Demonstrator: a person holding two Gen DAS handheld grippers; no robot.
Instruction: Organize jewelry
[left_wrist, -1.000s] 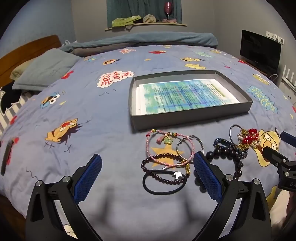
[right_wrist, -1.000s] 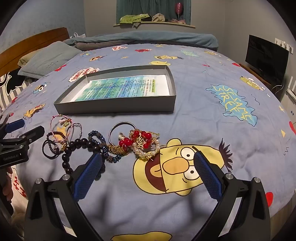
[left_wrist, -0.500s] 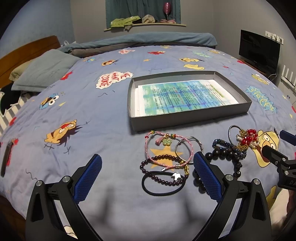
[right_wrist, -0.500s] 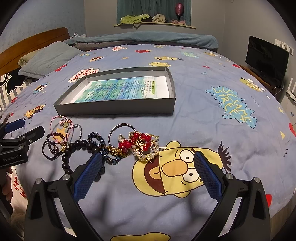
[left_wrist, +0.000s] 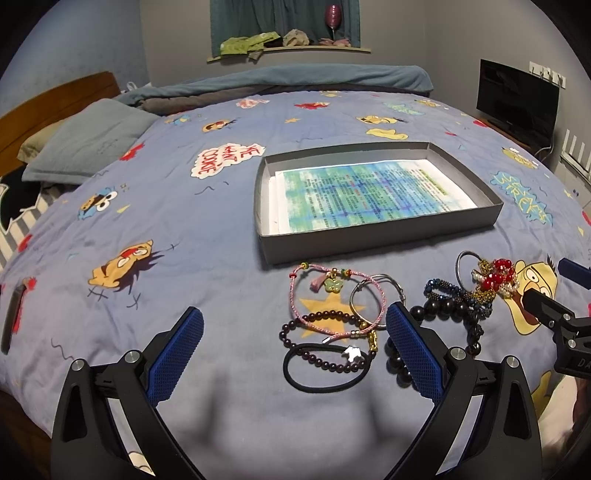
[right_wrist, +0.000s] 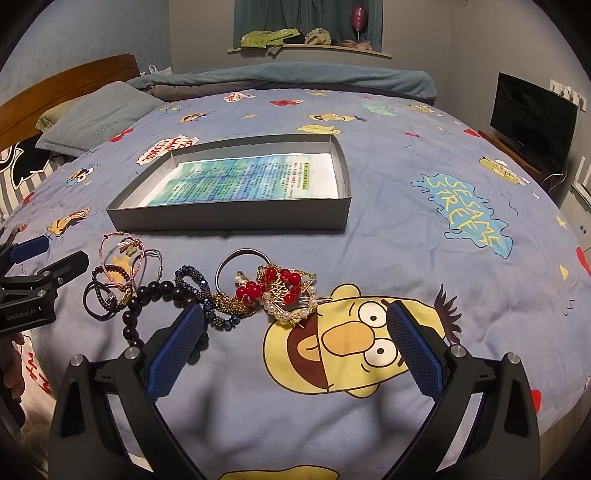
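Observation:
A pile of jewelry lies on the blue cartoon bedspread in front of a shallow grey box (left_wrist: 380, 236) lined with printed paper. It holds a pink cord bracelet (left_wrist: 314, 291), a dark bead bracelet (left_wrist: 325, 354), a black hair tie (left_wrist: 325, 384), a silver ring (left_wrist: 369, 295), large black beads (left_wrist: 443, 310) and a red-and-pearl gold piece (right_wrist: 280, 291). My left gripper (left_wrist: 293, 350) is open, hovering just before the bracelets. My right gripper (right_wrist: 295, 343) is open and empty, just before the red piece. The grey box also shows in the right wrist view (right_wrist: 236, 214).
A grey pillow (left_wrist: 88, 144) and wooden headboard (left_wrist: 55, 99) are at the far left. A folded blue blanket (left_wrist: 295, 77) lies along the far edge. A black TV (left_wrist: 517, 99) stands at the right. The right gripper shows in the left wrist view (left_wrist: 554, 317).
Both grippers have drawn back and risen very slightly, so the jewelry sits a little lower in each view. Nothing was grasped or moved.

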